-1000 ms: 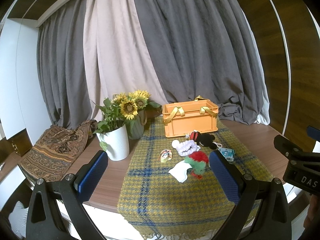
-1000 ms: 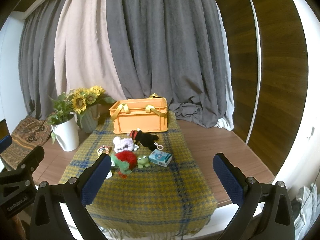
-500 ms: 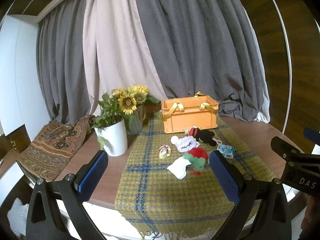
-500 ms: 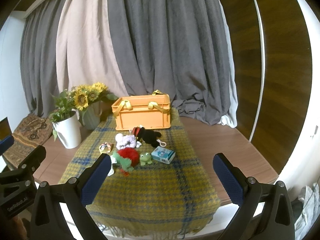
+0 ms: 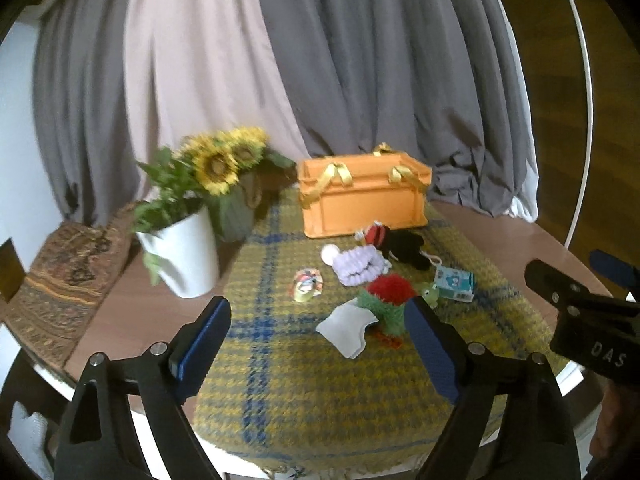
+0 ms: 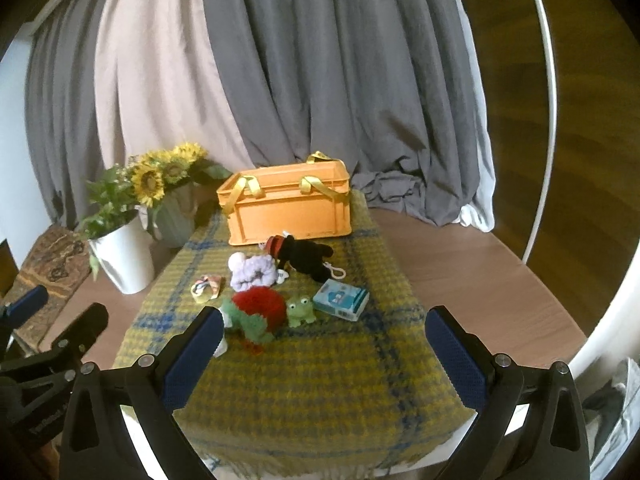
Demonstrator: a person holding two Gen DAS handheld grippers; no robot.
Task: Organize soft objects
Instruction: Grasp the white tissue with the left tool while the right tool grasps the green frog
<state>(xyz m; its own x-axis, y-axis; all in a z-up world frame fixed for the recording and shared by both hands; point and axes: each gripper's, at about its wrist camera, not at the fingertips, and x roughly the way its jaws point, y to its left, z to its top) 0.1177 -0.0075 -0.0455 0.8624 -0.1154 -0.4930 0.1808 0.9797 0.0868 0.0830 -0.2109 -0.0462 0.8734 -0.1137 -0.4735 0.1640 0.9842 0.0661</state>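
An orange crate [image 5: 362,199] [image 6: 287,207] with yellow ribbon handles stands at the back of a yellow plaid cloth [image 5: 320,368] [image 6: 320,380]. In front of it lie a black plush [image 6: 306,255], a lilac knitted toy [image 5: 357,265] [image 6: 253,272], a red and green plush [image 5: 387,300] [image 6: 258,310], a small green frog [image 6: 301,310], a blue tissue pack [image 5: 455,282] [image 6: 341,299], a small patterned pouch [image 5: 307,285] [image 6: 206,285] and a white cloth [image 5: 347,328]. My left gripper [image 5: 318,344] and right gripper [image 6: 320,356] are open and empty, near the cloth's front.
A white pot with sunflowers [image 5: 182,254] [image 6: 122,256] and a green vase [image 6: 174,216] stand left of the cloth on the round wooden table [image 6: 472,280]. A patterned fabric [image 5: 60,280] lies far left. Grey and beige curtains hang behind.
Both grippers have moved forward and tilted down toward the table; the toys and crate look larger and nearer. Nothing on the table has moved.
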